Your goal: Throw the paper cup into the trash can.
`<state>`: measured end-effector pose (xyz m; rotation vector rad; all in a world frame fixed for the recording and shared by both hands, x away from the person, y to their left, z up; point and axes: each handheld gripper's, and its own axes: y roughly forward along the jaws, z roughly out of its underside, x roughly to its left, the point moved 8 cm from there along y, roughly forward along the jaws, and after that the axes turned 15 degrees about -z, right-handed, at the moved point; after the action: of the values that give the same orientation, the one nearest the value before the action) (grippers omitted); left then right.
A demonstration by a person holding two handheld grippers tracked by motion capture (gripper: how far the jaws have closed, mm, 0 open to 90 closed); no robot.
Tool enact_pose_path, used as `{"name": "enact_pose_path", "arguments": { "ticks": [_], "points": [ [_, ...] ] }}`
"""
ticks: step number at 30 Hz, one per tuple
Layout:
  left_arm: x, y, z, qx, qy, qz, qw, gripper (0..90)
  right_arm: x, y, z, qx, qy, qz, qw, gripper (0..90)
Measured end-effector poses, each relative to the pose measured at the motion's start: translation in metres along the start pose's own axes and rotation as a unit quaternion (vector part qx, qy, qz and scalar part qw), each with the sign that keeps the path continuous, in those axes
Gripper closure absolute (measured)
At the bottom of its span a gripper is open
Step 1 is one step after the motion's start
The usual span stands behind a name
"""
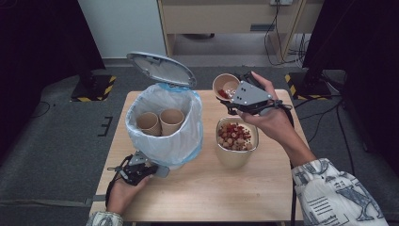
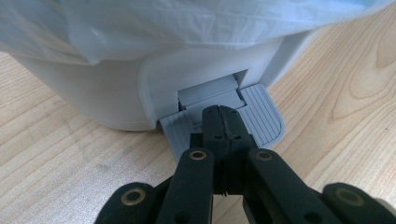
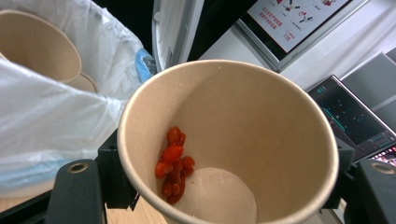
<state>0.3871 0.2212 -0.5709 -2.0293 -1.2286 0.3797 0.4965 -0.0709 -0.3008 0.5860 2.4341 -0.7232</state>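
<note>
The paper cup (image 3: 229,140) is clamped tilted in the right gripper (image 1: 235,100), held up beside the pedal bin (image 1: 164,125) and above the bowl (image 1: 235,141) of mixed snacks, a few red berries (image 3: 173,168) clinging inside. The left gripper (image 2: 222,128), jaws closed and empty, presses the bin's pedal (image 2: 261,121), which seems to be why the lid (image 1: 162,68) stands open for the cup.

Wooden table (image 1: 197,197): white pedal bin (image 1: 164,122) left, bowl of snacks (image 1: 234,141) centre-right.

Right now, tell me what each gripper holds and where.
Right gripper clamps a paper cup by its side walls. Left gripper, shut, holds nothing; it presses the bin's pedal.
</note>
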Motion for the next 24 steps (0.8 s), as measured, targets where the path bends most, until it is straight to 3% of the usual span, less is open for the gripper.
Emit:
{"name": "enact_pose_path", "arguments": {
  "ticks": [13, 24],
  "points": [
    [0.000, 0.000, 0.000, 0.000, -0.001, 0.000, 1.0000, 90.0, 0.005, 0.007, -0.021, -0.020, 0.018, -0.024, 0.9994, 28.1],
    [0.000, 0.000, 0.000, -0.001, -0.004, 0.000, 1.0000, 90.0, 0.018, 0.021, -0.040, -0.038, 0.034, -0.065, 0.9966, 28.1]
  ]
}}
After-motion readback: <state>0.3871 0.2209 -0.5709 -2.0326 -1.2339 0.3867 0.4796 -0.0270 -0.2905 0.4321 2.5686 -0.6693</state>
